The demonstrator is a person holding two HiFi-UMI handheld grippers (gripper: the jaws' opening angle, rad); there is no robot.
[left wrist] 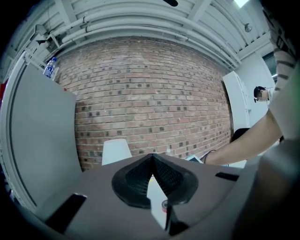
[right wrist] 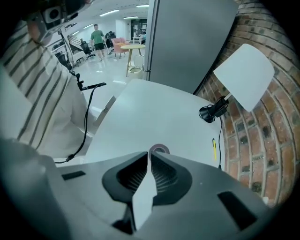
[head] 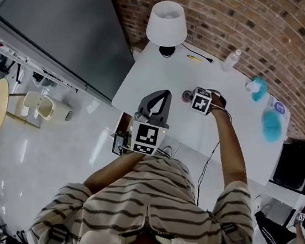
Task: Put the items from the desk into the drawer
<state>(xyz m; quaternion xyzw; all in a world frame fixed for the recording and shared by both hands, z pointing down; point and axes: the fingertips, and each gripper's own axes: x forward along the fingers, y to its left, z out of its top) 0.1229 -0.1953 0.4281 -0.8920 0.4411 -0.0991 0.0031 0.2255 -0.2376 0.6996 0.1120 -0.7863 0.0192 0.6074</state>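
1. Tape roll (head: 188,95), small, round and dull purple at the rim, was seen lying flat with its hole upward on the white desk (head: 147,79). It lay near the desk's middle, on the near side of the white-shaded lamp (head: 167,23).
2. The right gripper (right wrist: 149,157) was pointed steeply down just beside the roll, with its jaws pressed together and nothing caught between them.
3. The roll was found just past those closed tips and apart from them. Being a ring, it offered no long axis, so it was judged that the jaws would have to be spread before it could be straddled.
4. The left gripper (left wrist: 153,157), likewise closed and empty, was held to the left of the roll and nearer the person. The right hand was judged the closer of the two.
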